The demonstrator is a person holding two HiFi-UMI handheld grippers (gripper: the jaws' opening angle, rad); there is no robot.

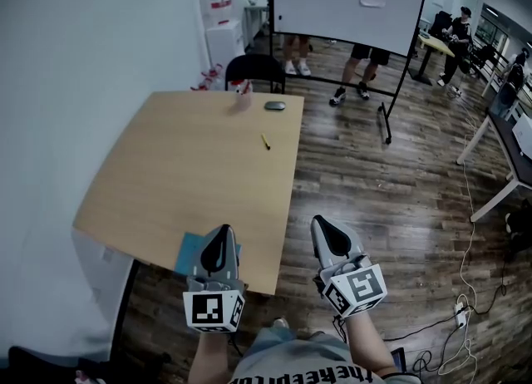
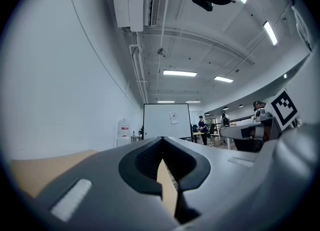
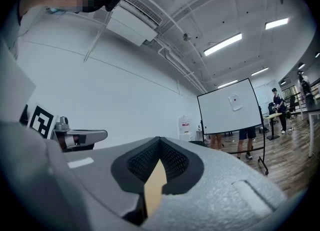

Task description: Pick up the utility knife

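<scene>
Head view: the utility knife (image 1: 266, 141) is a small yellow sliver lying flat on the wooden table (image 1: 166, 174), towards the table's right edge and past its middle. Farther off, by the far edge, sits a dark computer mouse (image 1: 275, 105). Left of the mouse is a small red-and-white object (image 1: 241, 91), too blurred to name. A dark chair (image 1: 255, 69) stands just beyond that far edge.

At the near edge lies a flat blue item (image 1: 189, 251), partly covered by the left gripper (image 1: 223, 233), which hangs over the table's near right corner. The right gripper (image 1: 322, 224) is beside it, off the table and over the wood-plank floor (image 1: 374, 191). Both are well apart from the knife, and only tabletop lies between the left gripper and it.

In each gripper view the jaws meet at the tips and hold nothing. Only a thin strip of table shows through the slot lower down.

Beyond the table a whiteboard on wheels (image 1: 349, 0) stands across the room, with two people's legs (image 1: 357, 75) showing under it. A water dispenser (image 1: 218, 17) stands by the white wall on the left. At the far right a person (image 1: 459, 37) stands by a desk. On the floor at the near right lie a power strip (image 1: 460, 314) and loose cables (image 1: 474, 249).
</scene>
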